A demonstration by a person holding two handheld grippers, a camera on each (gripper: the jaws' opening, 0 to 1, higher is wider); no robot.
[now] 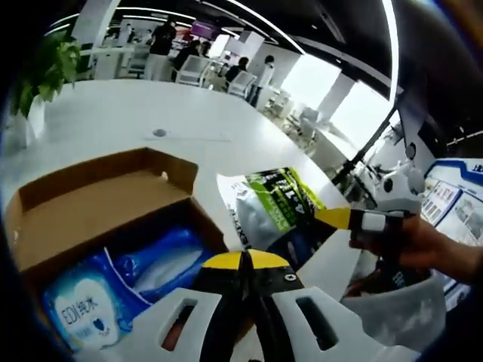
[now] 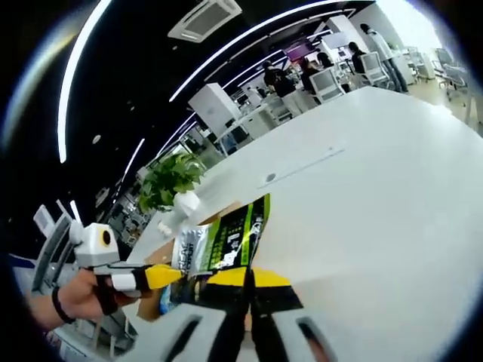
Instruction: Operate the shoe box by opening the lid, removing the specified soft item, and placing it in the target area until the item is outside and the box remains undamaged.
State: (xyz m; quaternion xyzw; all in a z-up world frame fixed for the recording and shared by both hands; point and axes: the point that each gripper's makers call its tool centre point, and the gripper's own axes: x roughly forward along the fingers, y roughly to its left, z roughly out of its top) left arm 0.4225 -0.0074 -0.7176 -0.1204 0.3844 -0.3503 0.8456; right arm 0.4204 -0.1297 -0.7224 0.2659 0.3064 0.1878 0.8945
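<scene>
Yellow-tipped jaws of my left claw (image 1: 245,260) stand pressed together right in front of the lens, gripping nothing, poised above the near edge of the open shoe box (image 1: 90,200). Its cardboard lid flap is folded back, and blue wipes packs (image 1: 113,283) lie inside, just beyond and to the left of those jaws.

In the right gripper view, my right claw (image 2: 247,277) is clamped shut on the lower edge of a green-and-silver soft pouch (image 2: 223,241), which rises from the jaws with its long axis pointing up and away from me. From the left gripper view the same pouch (image 1: 275,200) hangs over the white tabletop (image 1: 136,113), just outside the box's right wall, pinched by the right claw as it reaches in from the right side.

So the pouch appears already out of the box, and the right hand is the one carrying it. I judge that the coming move is to set it down on the bare tabletop (image 2: 377,188), which spreads ahead and to the right of the right claw. The box looks undamaged.
</scene>
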